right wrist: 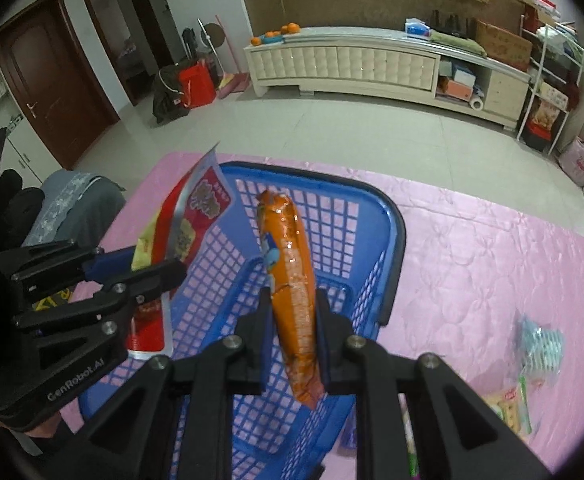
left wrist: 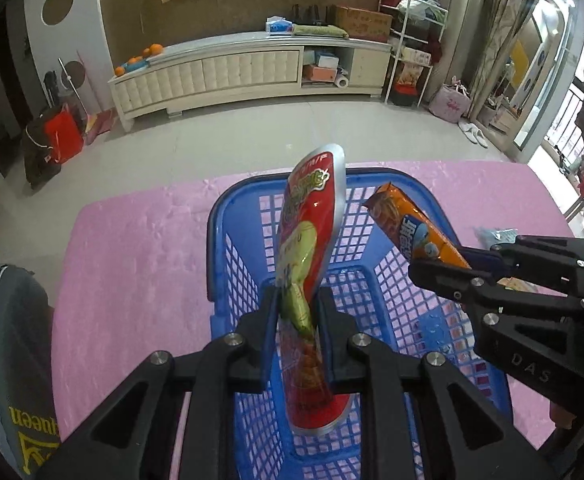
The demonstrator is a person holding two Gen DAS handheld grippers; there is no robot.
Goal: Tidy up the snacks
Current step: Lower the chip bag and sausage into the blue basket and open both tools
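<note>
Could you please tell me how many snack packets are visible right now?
4: red packet in the left gripper, orange packet in the right gripper, and two loose on the pink cloth: teal, pale. More may be hidden.

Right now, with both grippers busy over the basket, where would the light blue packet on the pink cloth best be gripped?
Hedged: the light blue packet lies flat on the pink cloth, apart from the blue basket. Come from above and pinch across its narrow width near one edge, since flat film offers no raised part. Details are blurred.

Left gripper [left wrist: 296, 312] jaws clamp red snack pouch [left wrist: 312, 240] above blue basket [left wrist: 227, 248].
</note>
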